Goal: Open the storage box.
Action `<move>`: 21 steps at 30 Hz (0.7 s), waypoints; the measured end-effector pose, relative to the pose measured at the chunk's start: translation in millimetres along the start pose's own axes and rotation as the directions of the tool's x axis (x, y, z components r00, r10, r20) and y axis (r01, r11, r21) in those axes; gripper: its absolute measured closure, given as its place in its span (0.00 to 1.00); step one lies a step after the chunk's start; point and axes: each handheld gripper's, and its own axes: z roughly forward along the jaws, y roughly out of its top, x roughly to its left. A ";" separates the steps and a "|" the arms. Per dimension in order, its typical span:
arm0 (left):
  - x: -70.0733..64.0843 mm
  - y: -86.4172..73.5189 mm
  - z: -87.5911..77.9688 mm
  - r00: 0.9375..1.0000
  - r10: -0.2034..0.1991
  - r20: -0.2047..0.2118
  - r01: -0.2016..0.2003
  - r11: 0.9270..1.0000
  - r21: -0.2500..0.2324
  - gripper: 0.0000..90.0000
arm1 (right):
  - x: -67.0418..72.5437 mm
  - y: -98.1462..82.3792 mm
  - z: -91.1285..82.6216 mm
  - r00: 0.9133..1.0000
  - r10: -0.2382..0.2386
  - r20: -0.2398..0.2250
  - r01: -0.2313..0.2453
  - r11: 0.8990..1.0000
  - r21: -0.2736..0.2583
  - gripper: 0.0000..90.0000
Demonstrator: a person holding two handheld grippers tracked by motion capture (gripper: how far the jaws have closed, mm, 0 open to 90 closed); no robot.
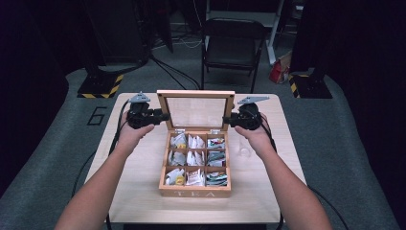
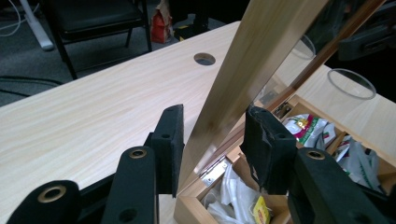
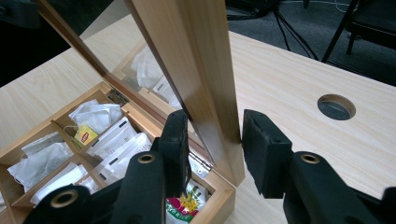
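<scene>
Between the left gripper's (image 1: 160, 116) fingers (image 2: 170, 140) stands the left side rail of the tea box's raised lid (image 1: 196, 111); the fingers are spread, with a gap showing on both sides of the wood. Below and beyond them the tea box (image 1: 195, 192) sits open on the worktop (image 1: 139, 191), its nine compartments filled with tea bags (image 1: 195, 157) in white, yellow-tagged and green wrappers. At the lid's right rail the right gripper's (image 1: 231, 120) fingers (image 3: 177, 140) straddle the frame; whether they pinch it I cannot tell.
</scene>
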 end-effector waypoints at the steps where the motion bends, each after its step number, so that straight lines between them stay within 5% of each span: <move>1: 0.6 -0.7 1.5 1.000 0.006 0.000 -0.006 1.000 0.002 0.65 | -0.6 0.2 0.1 1.000 -0.002 -0.001 0.002 1.000 0.000 0.68; 21: 8.2 -2.8 17.0 1.000 -0.003 -0.012 0.003 1.000 -0.011 0.72 | -6.6 3.8 12.4 0.999 0.035 0.003 -0.035 0.999 0.012 0.65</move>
